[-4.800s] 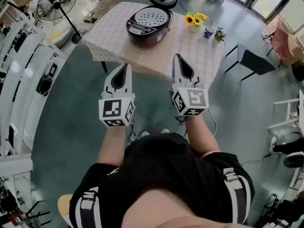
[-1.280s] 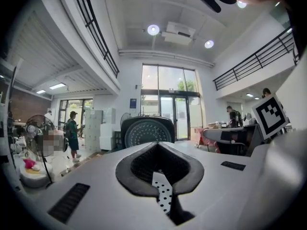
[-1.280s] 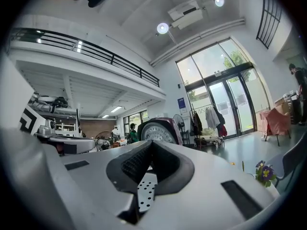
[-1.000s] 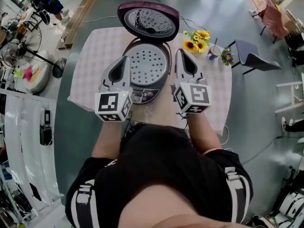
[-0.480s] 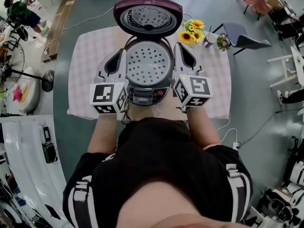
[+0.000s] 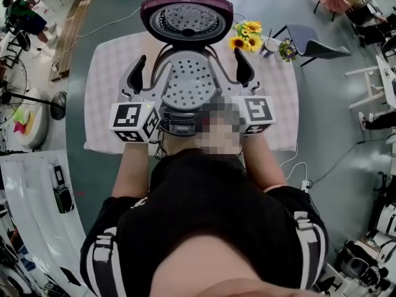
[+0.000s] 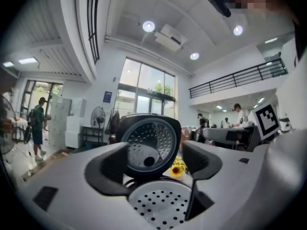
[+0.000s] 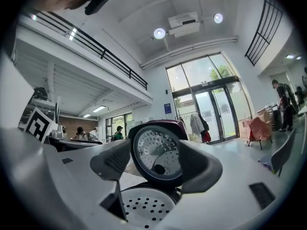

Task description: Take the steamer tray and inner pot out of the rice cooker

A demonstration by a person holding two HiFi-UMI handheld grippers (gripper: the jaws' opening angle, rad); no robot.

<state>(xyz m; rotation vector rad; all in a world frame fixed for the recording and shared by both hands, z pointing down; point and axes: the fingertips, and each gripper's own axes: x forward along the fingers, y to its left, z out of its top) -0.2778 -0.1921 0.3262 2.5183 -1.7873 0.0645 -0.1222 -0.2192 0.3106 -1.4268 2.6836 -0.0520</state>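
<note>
The rice cooker (image 6: 183,124) stands on the table with its purple lid (image 6: 187,17) raised. The perforated white steamer tray (image 6: 189,85) sits in its mouth and hides the inner pot. My left gripper (image 6: 146,73) is at the tray's left edge and my right gripper (image 6: 235,68) at its right edge. Both point level. Both sets of jaws are opening, and no pad presses on anything. In the left gripper view the tray (image 7: 160,205) lies low between the jaws of the left gripper (image 7: 156,164). The right gripper view shows the tray (image 8: 144,207) below the right gripper (image 8: 153,164).
A checked cloth covers the table (image 6: 111,73). Sunflowers (image 6: 244,37), a cup (image 6: 270,45) and a small plant (image 6: 287,49) stand at the back right. A grey chair (image 6: 315,42) is beyond the table. A fan (image 6: 15,98) stands on the floor at the left.
Both grippers came forward to the two sides of the cooker's mouth, the left one more than the right. Their jaws, shut before, now stand apart.
</note>
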